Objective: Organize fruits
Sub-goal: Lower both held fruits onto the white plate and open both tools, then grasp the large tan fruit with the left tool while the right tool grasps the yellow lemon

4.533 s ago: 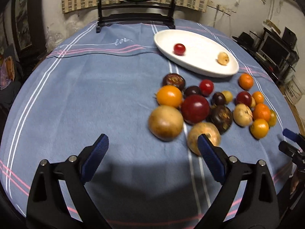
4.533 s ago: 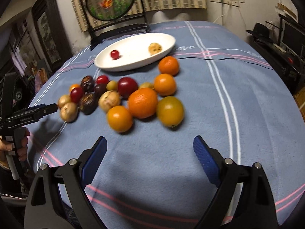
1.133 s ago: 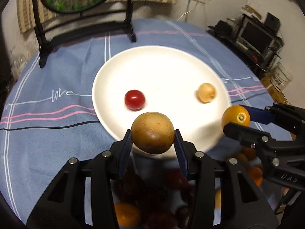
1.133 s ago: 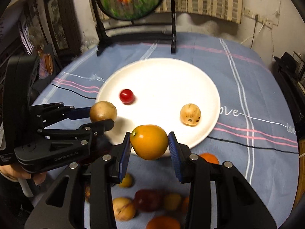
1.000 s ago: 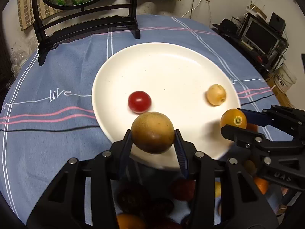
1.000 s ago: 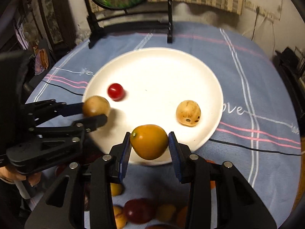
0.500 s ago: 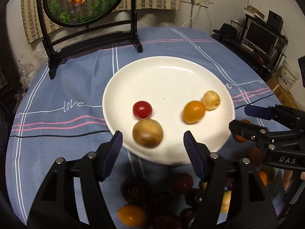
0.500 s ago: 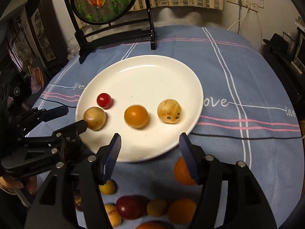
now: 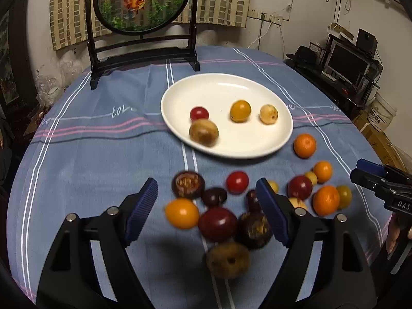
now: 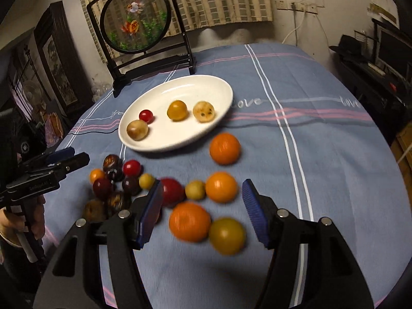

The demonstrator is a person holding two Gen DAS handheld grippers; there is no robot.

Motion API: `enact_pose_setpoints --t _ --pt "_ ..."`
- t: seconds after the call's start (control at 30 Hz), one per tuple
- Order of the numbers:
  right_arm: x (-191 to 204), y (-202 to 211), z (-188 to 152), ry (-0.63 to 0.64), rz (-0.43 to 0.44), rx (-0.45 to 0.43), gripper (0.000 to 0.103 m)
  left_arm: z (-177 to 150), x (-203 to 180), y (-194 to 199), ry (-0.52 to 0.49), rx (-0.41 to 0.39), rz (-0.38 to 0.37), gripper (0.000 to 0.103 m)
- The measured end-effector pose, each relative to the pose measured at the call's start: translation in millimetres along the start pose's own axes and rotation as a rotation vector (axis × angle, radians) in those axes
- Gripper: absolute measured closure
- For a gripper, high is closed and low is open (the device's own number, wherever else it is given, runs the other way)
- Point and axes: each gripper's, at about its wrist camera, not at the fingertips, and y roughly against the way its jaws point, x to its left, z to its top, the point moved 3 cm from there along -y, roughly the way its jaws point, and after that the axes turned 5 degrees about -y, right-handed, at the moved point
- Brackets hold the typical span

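On the plate: four fruits — red, brown, orange, pale
Left tool: jaws just widened, empty
Right tool: open — empty

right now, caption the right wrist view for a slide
Open right hand-held gripper above loose fruit on the blue tablecloth; four fruits on the white plate.

One white plate holding four fruits: one red cherry tomato, one brown fruit, one yellow-orange fruit, one pale spotted fruit. Two grippers.
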Motion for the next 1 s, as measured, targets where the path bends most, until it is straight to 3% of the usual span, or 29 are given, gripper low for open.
enact_pose_setpoints --t 0.23,0.4,1.0 --pt "-4.8 3.8 -44.5 -0.036 0.024 0.062 0.039 -38.8 -2.6 11.8 0.030 0.024 -0.002 0.020" --pt "-9.7 6.0 -63.6 -0.023 -0.020 0.080 0.039 -59.2 -7.6 11.4 0.018 0.046 -0.006 0.020" --pt "-4.8 -3.5 -70.3 -0.012 -0.004 0.117 0.039 -80.2 -24.8 -7.7 -0.050 0.090 0.009 0.021"
